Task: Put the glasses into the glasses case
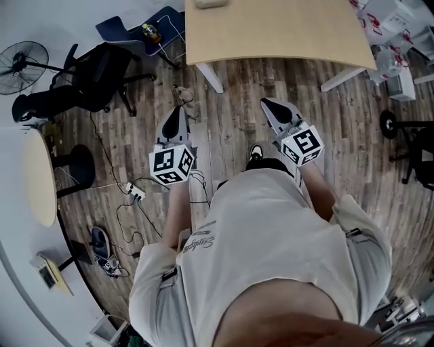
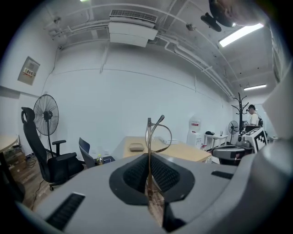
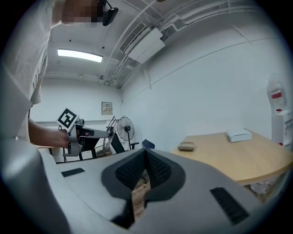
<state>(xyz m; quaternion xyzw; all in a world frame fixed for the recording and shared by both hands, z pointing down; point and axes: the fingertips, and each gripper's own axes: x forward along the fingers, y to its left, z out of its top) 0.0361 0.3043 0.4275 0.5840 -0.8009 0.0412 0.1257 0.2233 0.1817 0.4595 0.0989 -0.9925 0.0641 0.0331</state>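
one step done: left hand-held gripper (image 2: pixel 149 157) clamped on the thin gold wire-framed glasses (image 2: pixel 148 135), right hand-held gripper (image 3: pixel 145 154) closed and empty, small tan oval glasses case (image 2: pixel 136 147) lying well off on the pale wooden surface (image 2: pixel 185 151).

We held both grippers out over the wooden floor (image 1: pixel 234 122), facing a pale wooden table (image 1: pixel 285 34). The left gripper (image 1: pixel 180 108) and right gripper (image 1: pixel 266 101) each narrowed to a point, their marker cubes towards us. A small pale object (image 1: pixel 210 3) lay at the table's far edge. To our left stood a black office chair (image 1: pixel 95 78), a fan (image 1: pixel 20 66) and a round table (image 1: pixel 37 179), with cables (image 1: pixel 125 217) trailing near them.
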